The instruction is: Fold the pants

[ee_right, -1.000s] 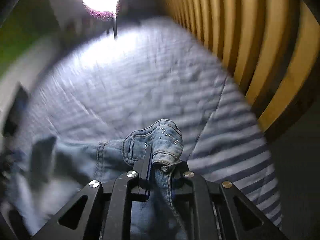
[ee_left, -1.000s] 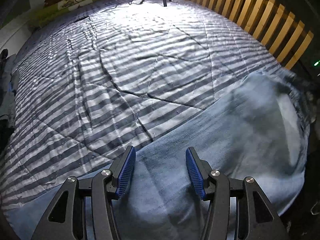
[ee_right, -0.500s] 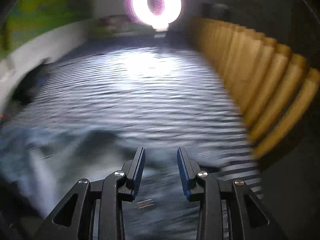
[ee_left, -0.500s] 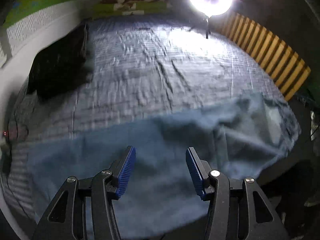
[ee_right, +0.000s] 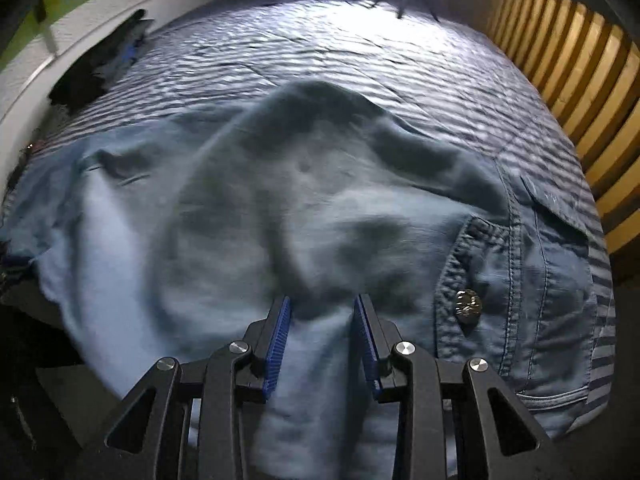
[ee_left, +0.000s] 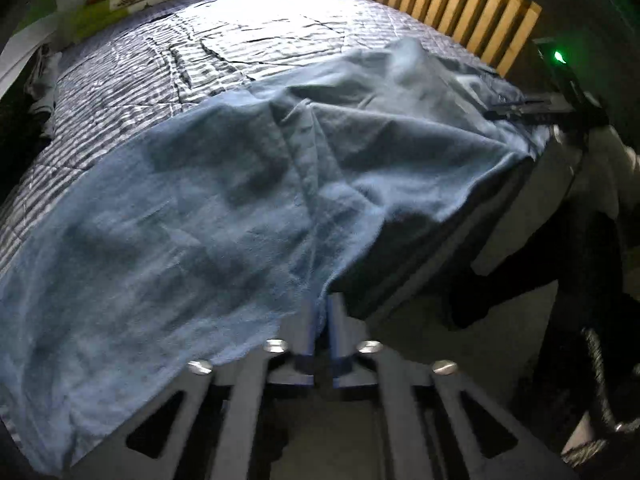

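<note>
Light blue denim pants (ee_left: 240, 200) lie spread and rumpled across the near part of a striped bed. My left gripper (ee_left: 320, 320) is shut on the pants' near edge, which hangs over the bed's side. In the right wrist view the pants (ee_right: 300, 200) fill the middle, with the waistband and its metal button (ee_right: 468, 305) at the right. My right gripper (ee_right: 322, 320) stands over the cloth left of the button. Its blue pads are apart, and denim lies loosely between them.
The grey-striped quilt (ee_left: 160, 68) covers the bed beyond the pants. A wooden slatted board (ee_right: 580, 80) runs along the right. Dark clothing (ee_right: 100, 68) lies at the far left by the wall. A person's white sleeve (ee_left: 600, 168) and dark legs stand at the bed's right.
My left gripper has swung to the pants' near edge and closed on it. My right gripper, shut on the waistband a second ago, let go and now stands open over the cloth.
</note>
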Available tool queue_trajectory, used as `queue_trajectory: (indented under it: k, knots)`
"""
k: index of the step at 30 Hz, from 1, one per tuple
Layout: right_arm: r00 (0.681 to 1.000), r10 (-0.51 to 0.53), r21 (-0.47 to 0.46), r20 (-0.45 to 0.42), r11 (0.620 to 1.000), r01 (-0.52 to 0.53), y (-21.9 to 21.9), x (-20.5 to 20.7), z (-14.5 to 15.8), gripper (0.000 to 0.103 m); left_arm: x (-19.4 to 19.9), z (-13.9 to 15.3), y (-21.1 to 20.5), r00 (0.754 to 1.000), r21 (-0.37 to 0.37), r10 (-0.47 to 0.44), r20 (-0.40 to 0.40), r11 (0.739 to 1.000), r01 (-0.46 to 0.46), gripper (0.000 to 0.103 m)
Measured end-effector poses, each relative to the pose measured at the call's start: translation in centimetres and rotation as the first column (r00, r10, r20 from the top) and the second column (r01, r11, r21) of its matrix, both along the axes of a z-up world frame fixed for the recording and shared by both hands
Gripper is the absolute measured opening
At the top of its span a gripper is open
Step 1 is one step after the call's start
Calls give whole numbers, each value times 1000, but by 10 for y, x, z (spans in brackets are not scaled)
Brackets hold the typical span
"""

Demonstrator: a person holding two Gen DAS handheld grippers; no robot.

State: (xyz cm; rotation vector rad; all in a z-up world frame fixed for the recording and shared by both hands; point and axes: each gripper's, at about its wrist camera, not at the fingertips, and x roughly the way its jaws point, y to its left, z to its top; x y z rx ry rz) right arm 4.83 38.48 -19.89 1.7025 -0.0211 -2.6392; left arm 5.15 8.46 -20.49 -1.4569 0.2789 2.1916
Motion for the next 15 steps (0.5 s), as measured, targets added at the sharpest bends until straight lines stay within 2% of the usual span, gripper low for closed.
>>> queue_trajectory:
  k: [2,5,7,9,11,12,14,15]
  knots:
    - [1000,-17,73,2,997,17,1,-3,-6,27,1,-2,-7,1000,-2,20,16,1000,-20,3]
    - [1000,15,121,15,993,-17,-1,-4,-8,27,3,-5,-18,995,-13,39,88,999,-38,11]
    - [1000,17,107,21,994,-20,0,-7,-1,27,0,11,-27,991,60,61,115,996,-68,33]
    - [1000,-1,68,-18,998,2,4,-9,18,27,-7,34,-34,993,105,90,77,990,-98,43]
    - [997,-2,-11,-81,1000,1,9,-12,43,28,-21,63,-35,993,161,113,33,980,-117,43]
    - [994,-3,-41,-114,999,-2,12,-17,54,30,-33,79,-32,994,192,113,6,975,-112,46]
    - [985,-14,-82,-174,997,0,19,-31,75,31,-58,99,-21,992,204,117,-44,973,-106,62]
    - [981,-15,-98,-193,995,-5,22,-42,80,37,-71,106,-13,991,203,114,-71,974,-98,72]
